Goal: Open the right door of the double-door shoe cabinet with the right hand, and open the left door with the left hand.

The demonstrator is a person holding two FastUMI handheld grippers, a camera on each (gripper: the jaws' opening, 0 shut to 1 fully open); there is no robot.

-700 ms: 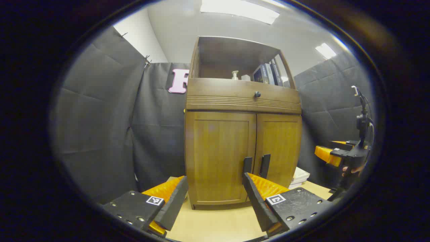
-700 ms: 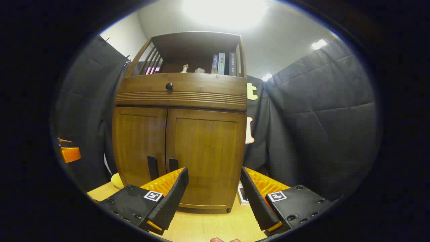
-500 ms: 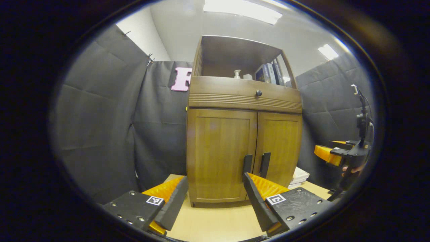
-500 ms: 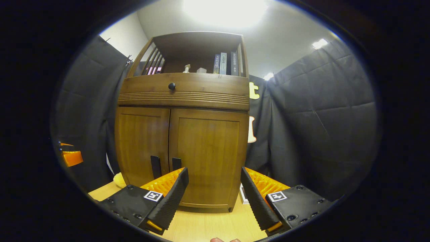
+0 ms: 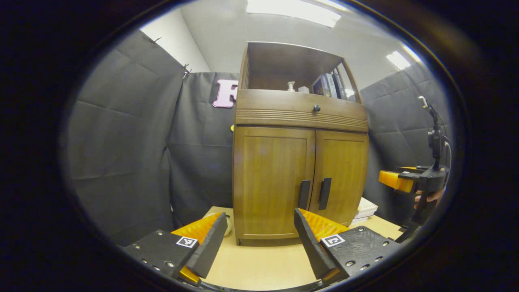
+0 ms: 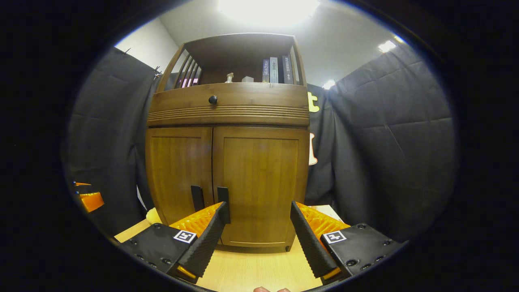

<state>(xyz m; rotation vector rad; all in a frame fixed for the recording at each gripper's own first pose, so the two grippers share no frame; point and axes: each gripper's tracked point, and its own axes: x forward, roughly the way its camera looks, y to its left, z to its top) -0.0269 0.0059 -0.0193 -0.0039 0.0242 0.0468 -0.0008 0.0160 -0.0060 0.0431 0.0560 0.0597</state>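
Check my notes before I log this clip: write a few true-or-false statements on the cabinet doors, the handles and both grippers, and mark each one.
1. Both doors of the shoe cabinet are closed. True.
2. The right gripper is shut on the right door handle. False: its fingers are spread with nothing between them, short of the cabinet.
3. The two dark handles, the right one and the left door handle, stand side by side at the doors' meeting edges. True.
4. The left gripper is open. True.
5. The open shelf above the drawer knob is bare. False: books and small items stand there.
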